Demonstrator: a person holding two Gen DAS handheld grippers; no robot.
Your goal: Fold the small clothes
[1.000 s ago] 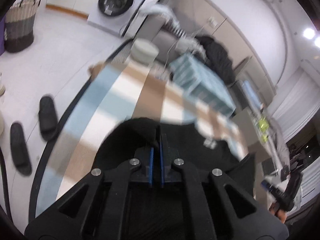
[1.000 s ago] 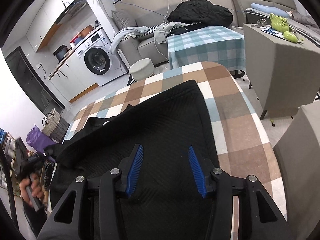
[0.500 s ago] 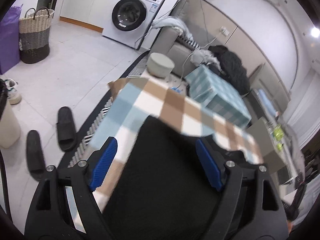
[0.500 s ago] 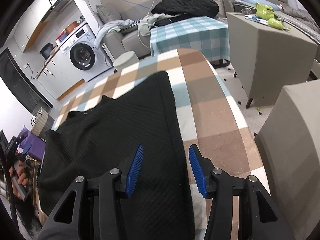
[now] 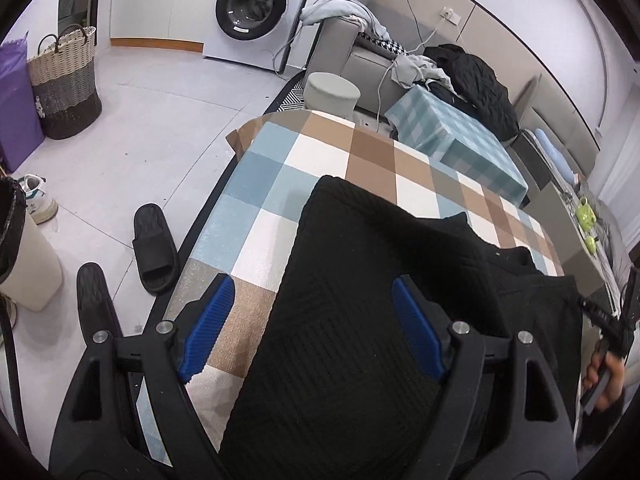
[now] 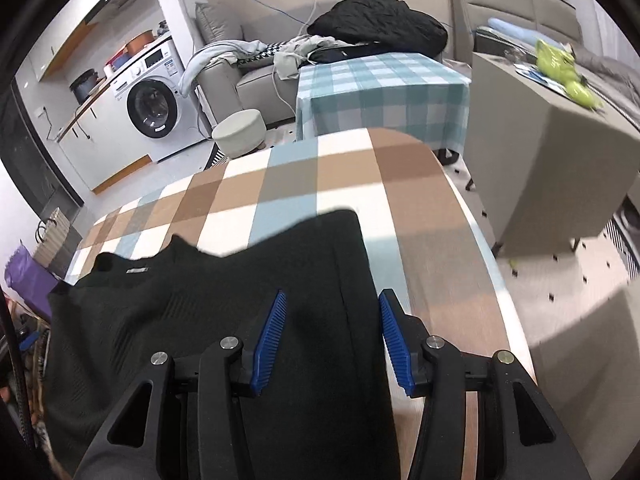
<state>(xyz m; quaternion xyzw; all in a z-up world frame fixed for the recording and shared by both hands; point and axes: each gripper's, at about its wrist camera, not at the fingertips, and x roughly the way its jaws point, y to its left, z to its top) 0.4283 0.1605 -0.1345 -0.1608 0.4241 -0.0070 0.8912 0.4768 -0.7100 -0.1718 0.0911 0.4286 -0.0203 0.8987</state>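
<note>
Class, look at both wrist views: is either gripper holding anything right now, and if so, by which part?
Nothing is held. The left gripper and right gripper are both open above the black knit garment, which lies on the checked tablecloth.

Quick count: one black knit garment (image 5: 360, 300) on one checkered tablecloth (image 5: 280, 184). Two grippers, left (image 5: 316, 328) and right (image 6: 330, 336), both spread wide. On the floor: two black slippers (image 5: 154, 248), one white sneaker (image 5: 36, 198), one woven basket (image 5: 64, 80), one round stool (image 5: 330, 92). One washing machine (image 5: 256, 4).
</note>
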